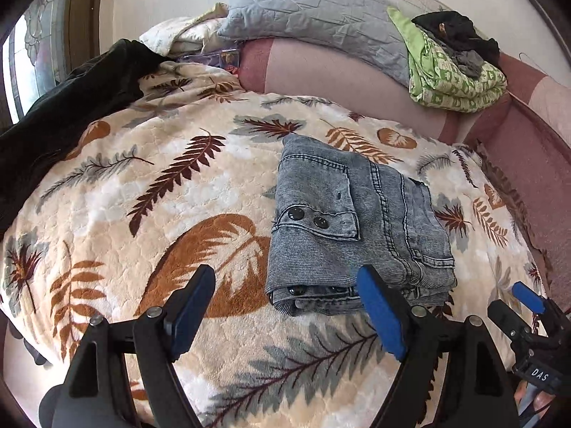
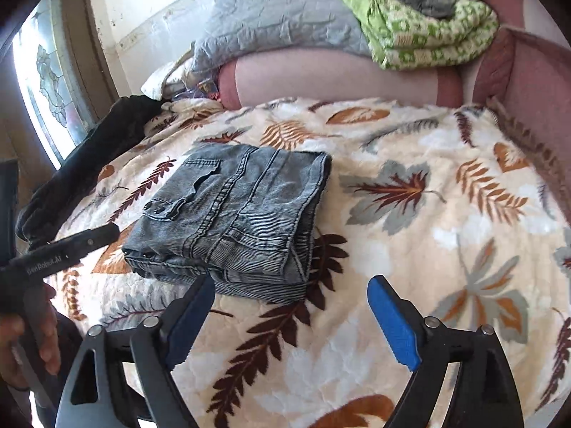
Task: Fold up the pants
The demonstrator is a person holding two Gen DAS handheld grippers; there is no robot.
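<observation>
The grey denim pants [image 1: 353, 224] lie folded into a compact stack on the leaf-print blanket [image 1: 160, 196]; they also show in the right wrist view [image 2: 235, 217]. My left gripper [image 1: 289, 306] is open and empty, just in front of the stack's near edge, its right finger overlapping that edge in view. My right gripper [image 2: 289, 317] is open and empty, hovering over the blanket [image 2: 428, 214] to the right of the stack's near corner. The right gripper also shows at the lower right of the left wrist view [image 1: 528, 306]. The left gripper's body shows at the left of the right wrist view [image 2: 67, 246].
A dark garment [image 1: 71, 96] lies at the bed's left edge. A pink bolster [image 1: 339, 71] carries a grey quilted pillow [image 1: 314, 10] and a folded green-print blanket [image 1: 453, 78] with dark clothes on top. A window [image 2: 46, 82] is at left.
</observation>
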